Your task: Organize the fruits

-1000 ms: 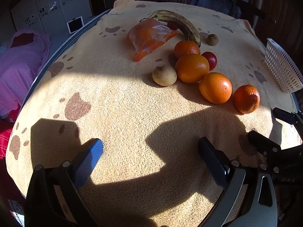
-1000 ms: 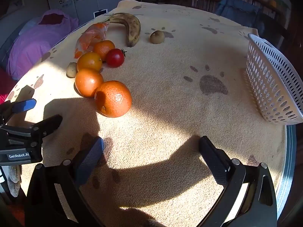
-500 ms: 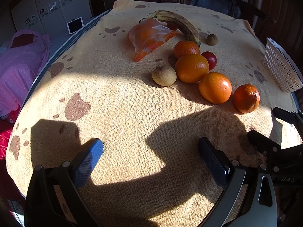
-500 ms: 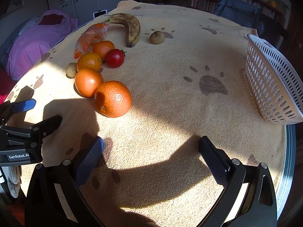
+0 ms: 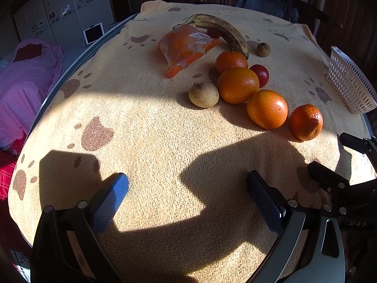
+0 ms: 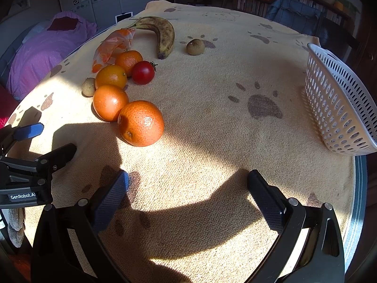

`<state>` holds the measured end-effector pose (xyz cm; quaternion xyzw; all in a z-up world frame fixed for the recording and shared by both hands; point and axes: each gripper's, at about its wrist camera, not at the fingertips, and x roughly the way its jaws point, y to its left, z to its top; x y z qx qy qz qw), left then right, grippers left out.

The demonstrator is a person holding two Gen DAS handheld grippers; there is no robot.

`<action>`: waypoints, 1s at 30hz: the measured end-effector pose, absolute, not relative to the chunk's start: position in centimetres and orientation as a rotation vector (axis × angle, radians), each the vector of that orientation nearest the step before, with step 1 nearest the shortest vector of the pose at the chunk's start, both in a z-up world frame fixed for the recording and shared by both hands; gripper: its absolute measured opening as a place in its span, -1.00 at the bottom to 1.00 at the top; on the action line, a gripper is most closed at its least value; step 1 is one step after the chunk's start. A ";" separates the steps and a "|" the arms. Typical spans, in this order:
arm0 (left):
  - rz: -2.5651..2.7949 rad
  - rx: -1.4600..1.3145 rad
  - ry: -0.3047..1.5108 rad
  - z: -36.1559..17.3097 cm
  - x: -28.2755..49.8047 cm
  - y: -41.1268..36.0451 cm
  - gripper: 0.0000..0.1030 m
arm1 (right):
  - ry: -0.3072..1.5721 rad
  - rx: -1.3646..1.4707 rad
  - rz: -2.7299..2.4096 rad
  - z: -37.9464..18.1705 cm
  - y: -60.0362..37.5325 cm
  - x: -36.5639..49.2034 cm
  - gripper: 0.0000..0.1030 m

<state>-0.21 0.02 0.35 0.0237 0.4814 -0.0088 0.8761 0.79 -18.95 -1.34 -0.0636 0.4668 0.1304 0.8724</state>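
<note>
We hold the left gripper (image 5: 187,198) and right gripper (image 6: 187,195) low over the desk (image 6: 212,122), fingers spread, gripping nothing — the oranges (image 6: 140,123) lie well left of the white basket (image 6: 339,108), the banana (image 6: 162,35) beyond them.

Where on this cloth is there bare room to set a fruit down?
Bare cloth lies between the nearest orange and the white basket, and ahead of the right tongs. It is crowded from the banana down the orange row.
</note>
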 end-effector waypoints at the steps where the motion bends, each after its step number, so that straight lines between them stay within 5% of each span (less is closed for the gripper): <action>1: -0.015 0.053 1.001 0.4 -0.3 0.0 0.91 | 0.975 -0.133 0.272 -1.3 -18.9 0.8 0.96; 30: -0.034 0.018 0.972 0.6 -0.3 0.3 0.91 | 0.908 -0.119 0.344 0.5 -18.1 0.3 0.96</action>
